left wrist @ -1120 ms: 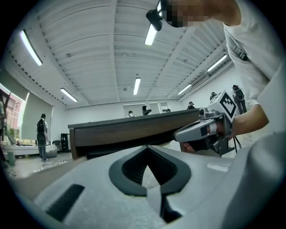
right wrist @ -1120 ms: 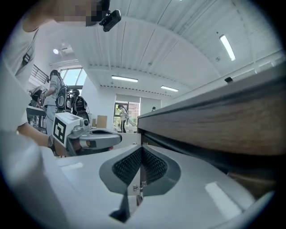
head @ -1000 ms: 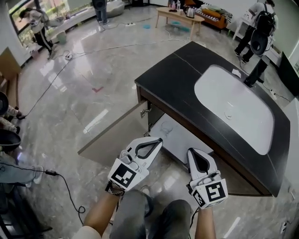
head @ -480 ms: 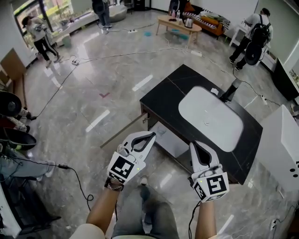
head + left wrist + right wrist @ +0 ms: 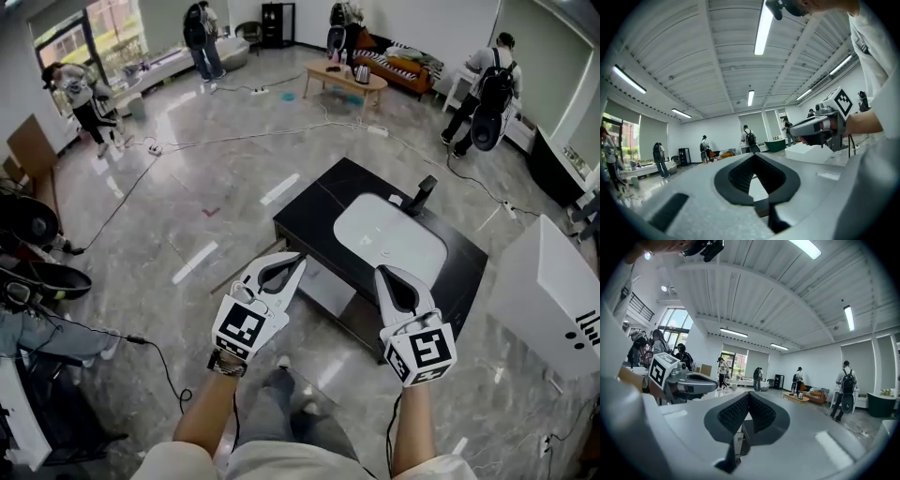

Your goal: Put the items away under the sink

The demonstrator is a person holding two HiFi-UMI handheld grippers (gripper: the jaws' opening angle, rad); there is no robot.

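Observation:
A black vanity (image 5: 309, 212) with a white basin (image 5: 389, 239) and a dark faucet (image 5: 423, 193) stands on the marble floor ahead of me. Its cabinet under the sink (image 5: 328, 286) is open, with a pale inside; I see no loose items. My left gripper (image 5: 298, 257) is shut and empty, held up in front of the vanity's left corner. My right gripper (image 5: 382, 272) is shut and empty too, over the vanity's front edge. Both gripper views look level across the room: left gripper (image 5: 754, 155), right gripper (image 5: 749, 393).
A white box-like unit (image 5: 548, 291) stands right of the vanity. Cables (image 5: 141, 342) trail over the floor at left. A low wooden table (image 5: 342, 77) and several people stand at the far end. Dark round gear (image 5: 28, 253) sits at the left edge.
The view has pulled back and up, so the vanity looks smaller and farther away. Both grippers stay shut and side by side in front of me.

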